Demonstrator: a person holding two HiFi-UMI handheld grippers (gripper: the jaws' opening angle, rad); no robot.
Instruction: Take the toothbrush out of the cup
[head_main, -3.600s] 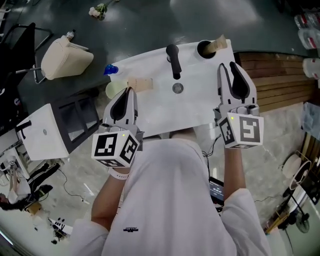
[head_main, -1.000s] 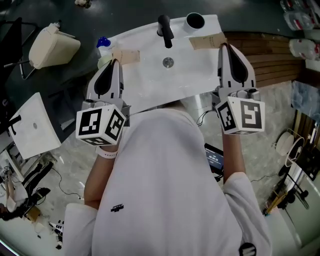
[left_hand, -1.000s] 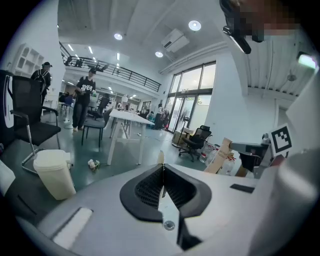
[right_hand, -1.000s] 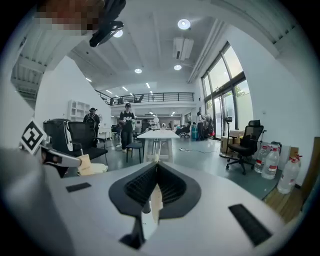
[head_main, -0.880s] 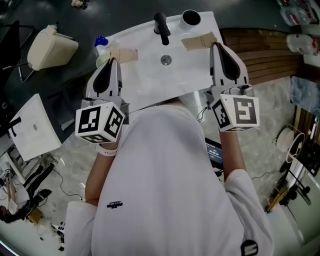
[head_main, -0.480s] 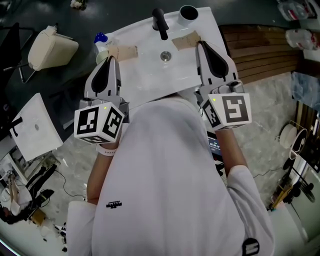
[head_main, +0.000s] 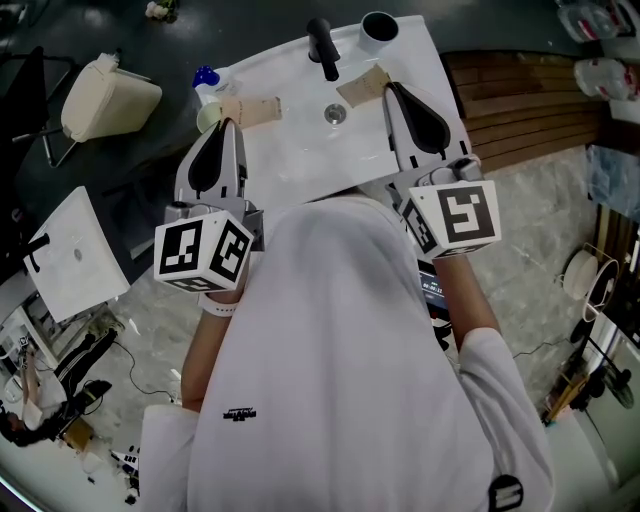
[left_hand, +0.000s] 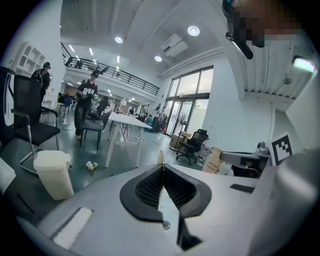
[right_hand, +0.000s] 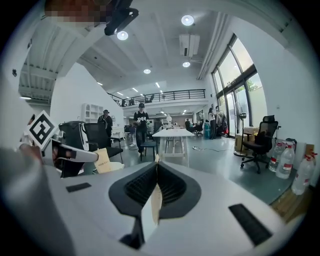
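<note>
A white cup (head_main: 379, 29) with a dark inside stands at the far right corner of the white sink top (head_main: 290, 150). A pale green cup (head_main: 208, 117) sits at the sink's left end. I see no toothbrush in any view. My left gripper (head_main: 228, 122) hovers over the sink's left side, shut on a tan flat card (head_main: 252, 108). My right gripper (head_main: 390, 86) is over the right side near the drain (head_main: 335, 114), shut on another tan card (head_main: 362, 86). A thin tan sliver shows between the closed jaws of the left gripper (left_hand: 161, 166) and the right gripper (right_hand: 157, 164).
A black faucet (head_main: 322, 46) rises behind the drain. A blue-capped bottle (head_main: 205, 78) stands by the green cup. A cream bin (head_main: 108, 102) sits on the floor to the left, a white box (head_main: 75, 255) nearer. Wooden slats (head_main: 525, 100) lie right of the sink.
My right gripper has swung left with its tan card, from beside the white cup toward the drain. The left gripper has stayed roughly where it was.
</note>
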